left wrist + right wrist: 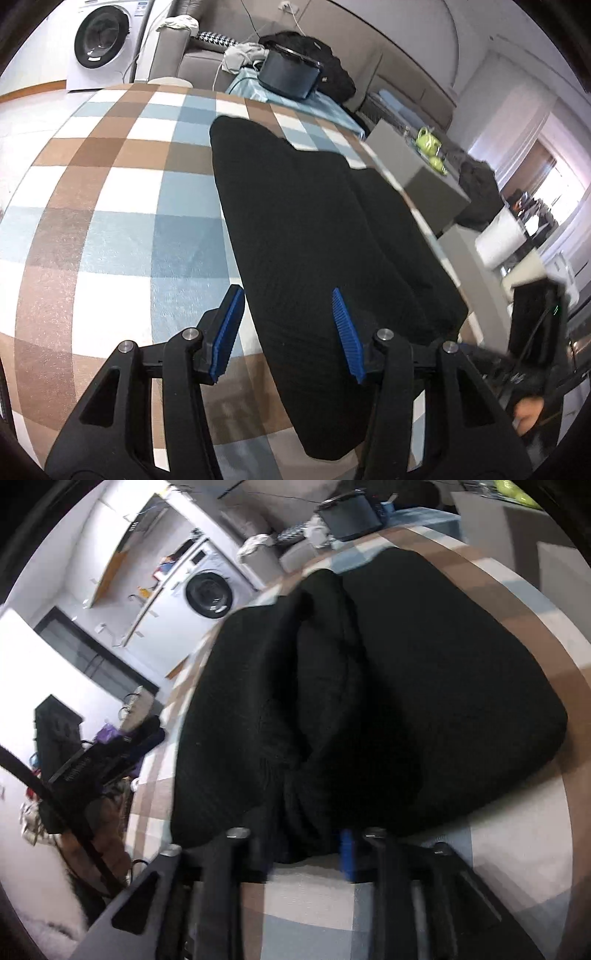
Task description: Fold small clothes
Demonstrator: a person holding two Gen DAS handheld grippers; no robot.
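A black garment [317,229] lies lengthwise on the checked brown, blue and white cloth [122,206]. My left gripper [288,325] hovers open over the garment's near left edge. One blue pad [229,332] is over the checked cloth and the other is over the black fabric, with neither pressing on it. In the right wrist view the black garment [424,686] fills the middle, with a raised, bunched fold [317,672] running toward the camera. My right gripper [303,853] is blurred at the garment's near hem. Its fingers stand apart and the bunched hem lies between them. Only one blue pad [347,853] shows.
A washing machine [107,40] stands at the back left, beside a grey sofa [207,62] holding a black bin [290,75] and dark clothes. A grey cabinet [417,173] with a green teapot [428,138] borders the cloth's right edge. A hand [528,410] shows at the lower right.
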